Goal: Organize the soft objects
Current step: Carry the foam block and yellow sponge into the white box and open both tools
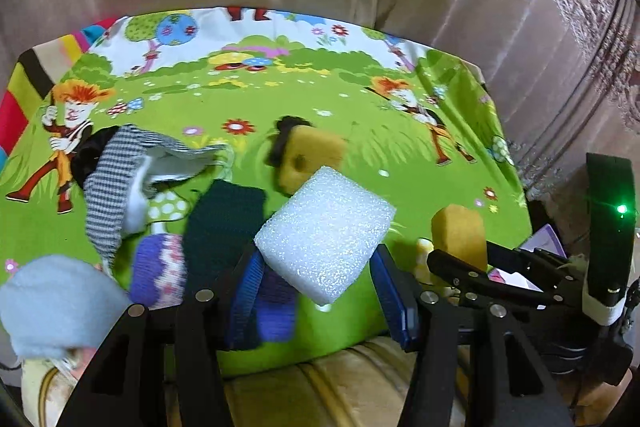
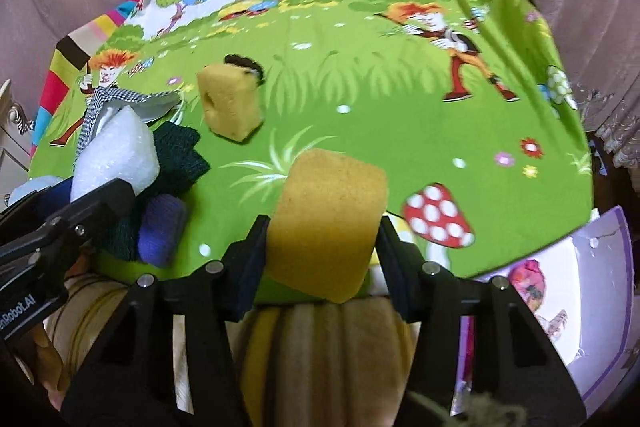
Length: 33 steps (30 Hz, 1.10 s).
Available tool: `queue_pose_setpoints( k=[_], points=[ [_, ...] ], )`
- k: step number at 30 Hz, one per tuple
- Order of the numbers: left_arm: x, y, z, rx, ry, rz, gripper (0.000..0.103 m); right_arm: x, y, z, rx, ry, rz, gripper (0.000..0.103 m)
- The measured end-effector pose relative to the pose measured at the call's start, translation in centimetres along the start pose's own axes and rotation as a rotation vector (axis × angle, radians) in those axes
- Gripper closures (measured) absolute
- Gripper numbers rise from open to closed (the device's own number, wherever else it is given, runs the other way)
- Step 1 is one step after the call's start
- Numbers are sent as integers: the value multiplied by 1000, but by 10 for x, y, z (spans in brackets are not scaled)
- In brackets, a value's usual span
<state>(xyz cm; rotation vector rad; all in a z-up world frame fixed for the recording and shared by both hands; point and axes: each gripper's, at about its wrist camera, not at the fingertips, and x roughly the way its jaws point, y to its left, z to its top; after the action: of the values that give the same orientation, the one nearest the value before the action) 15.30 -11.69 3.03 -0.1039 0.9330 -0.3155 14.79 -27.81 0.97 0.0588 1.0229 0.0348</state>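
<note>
Two hand-held grippers clamp sponges: left (image 1: pixel 318 273) white foam block (image 1: pixel 324 233), right (image 2: pixel 322 241) yellow sponge (image 2: pixel 326 223).

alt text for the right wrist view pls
The right gripper grips a yellow sponge in its jaws above a green cartoon cloth. At left, the left gripper holds a white foam block over a pile of knits.

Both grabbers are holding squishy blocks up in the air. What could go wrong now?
The white foam block sits tilted in the left gripper, so it might slip out. The yellow sponge in the right gripper is squashy and could pop free. The grippers are close together and could bump.
</note>
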Motion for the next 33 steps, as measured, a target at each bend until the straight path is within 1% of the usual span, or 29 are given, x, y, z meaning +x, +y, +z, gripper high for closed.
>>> queue_pose_setpoints(
  k=[3, 8, 17, 27, 33],
  points=[
    [2, -20, -3, 27, 10, -22, 47, -6, -11, -5, 14, -14, -18, 46],
    [6, -52, -8, 71, 31, -63, 47, -22, -43, -17, 50, -36, -47, 46],
    [16, -114, -24, 142, 93, -138, 47, -50, -116, -44, 147, -76, -112, 46],
    [24, -183, -47, 213, 165, -260, 47, -92, -198, -76, 263, -141, -203, 46],
    [23, -221, -67, 285, 223, -355, 46, -109, -231, -85, 319, -170, -256, 44]
  ],
)
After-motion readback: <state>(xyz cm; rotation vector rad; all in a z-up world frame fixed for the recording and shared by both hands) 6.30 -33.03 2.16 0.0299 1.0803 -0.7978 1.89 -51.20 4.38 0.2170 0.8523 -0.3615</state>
